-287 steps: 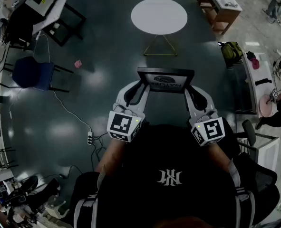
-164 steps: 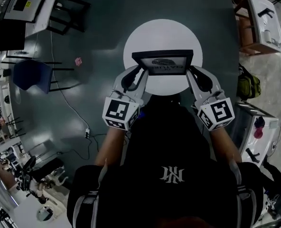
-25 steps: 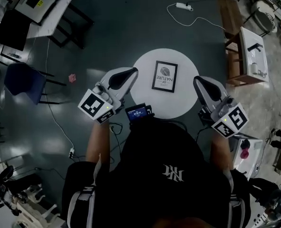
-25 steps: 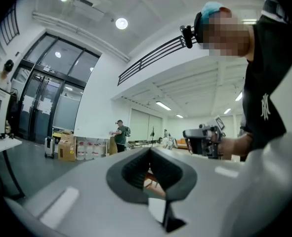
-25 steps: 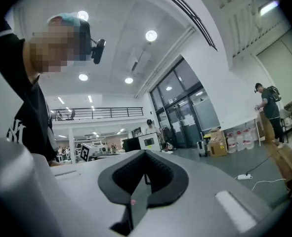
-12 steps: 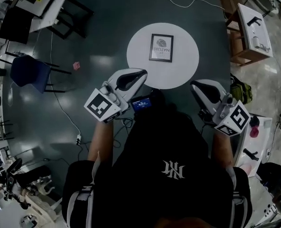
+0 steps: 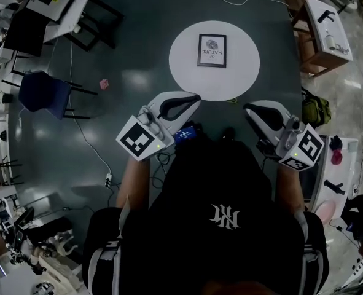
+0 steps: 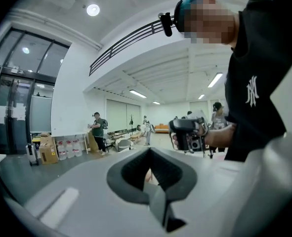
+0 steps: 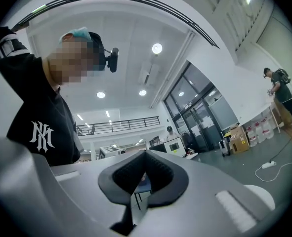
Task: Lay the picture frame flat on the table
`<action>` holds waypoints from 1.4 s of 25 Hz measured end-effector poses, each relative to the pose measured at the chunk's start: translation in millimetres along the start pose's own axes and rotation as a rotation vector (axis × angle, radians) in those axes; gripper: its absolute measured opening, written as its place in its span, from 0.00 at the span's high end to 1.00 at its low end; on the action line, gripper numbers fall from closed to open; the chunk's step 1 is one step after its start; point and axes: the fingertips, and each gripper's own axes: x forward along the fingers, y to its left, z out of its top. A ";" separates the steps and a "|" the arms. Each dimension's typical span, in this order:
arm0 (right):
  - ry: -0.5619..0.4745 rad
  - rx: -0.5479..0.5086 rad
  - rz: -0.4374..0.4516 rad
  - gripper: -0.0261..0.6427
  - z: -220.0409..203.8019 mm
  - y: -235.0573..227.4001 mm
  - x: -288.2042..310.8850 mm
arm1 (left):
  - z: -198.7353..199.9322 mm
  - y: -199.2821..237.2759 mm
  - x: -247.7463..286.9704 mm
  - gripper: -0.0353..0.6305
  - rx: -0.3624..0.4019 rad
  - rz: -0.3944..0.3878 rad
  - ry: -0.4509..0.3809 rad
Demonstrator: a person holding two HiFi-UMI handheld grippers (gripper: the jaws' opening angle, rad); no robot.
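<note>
Dark floor surrounds a round white table (image 7: 242,72). Picture frame (image 7: 212,50) lies flat there, ahead of both tongs, long axis pointing away. Left tongs (image 7: 197,97), slightly nearer, and right tongs (image 7: 246,107) are clenched, empty.
</note>
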 end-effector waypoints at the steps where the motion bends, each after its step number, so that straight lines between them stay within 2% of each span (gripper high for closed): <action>1: 0.000 -0.003 -0.002 0.96 -0.7 8.6 3.1 | 1.5 -4.1 -6.2 0.94 0.008 -0.016 -0.002; 7: 0.006 0.004 -0.012 0.96 -13.5 64.7 30.1 | -4.2 -30.4 -51.5 0.94 0.017 -0.089 -0.013; 13: 0.032 0.067 -0.008 0.96 -57.9 134.5 60.6 | -36.7 -57.7 -124.2 0.94 -0.085 -0.135 -0.037; 17: 0.059 0.075 -0.027 0.96 -78.0 175.4 68.7 | -50.0 -80.9 -157.8 0.94 -0.103 -0.178 -0.058; 21: 0.060 0.079 -0.051 0.96 -84.1 191.7 55.6 | -51.8 -104.2 -160.4 0.94 -0.088 -0.219 -0.062; 26: 0.056 0.077 -0.024 0.96 -87.0 204.6 37.5 | -45.2 -130.6 -157.7 0.94 -0.071 -0.214 -0.069; 30: 0.043 0.068 0.016 0.96 -72.6 220.8 34.2 | -32.7 -148.5 -161.1 0.94 -0.031 -0.209 -0.040; 33: 0.017 0.055 0.042 0.96 -65.5 230.8 20.1 | -29.7 -171.5 -151.9 0.94 -0.030 -0.213 -0.004; 35: -0.007 0.069 0.044 0.96 -69.3 230.5 -2.6 | -36.6 -188.3 -135.0 0.94 0.019 -0.208 0.028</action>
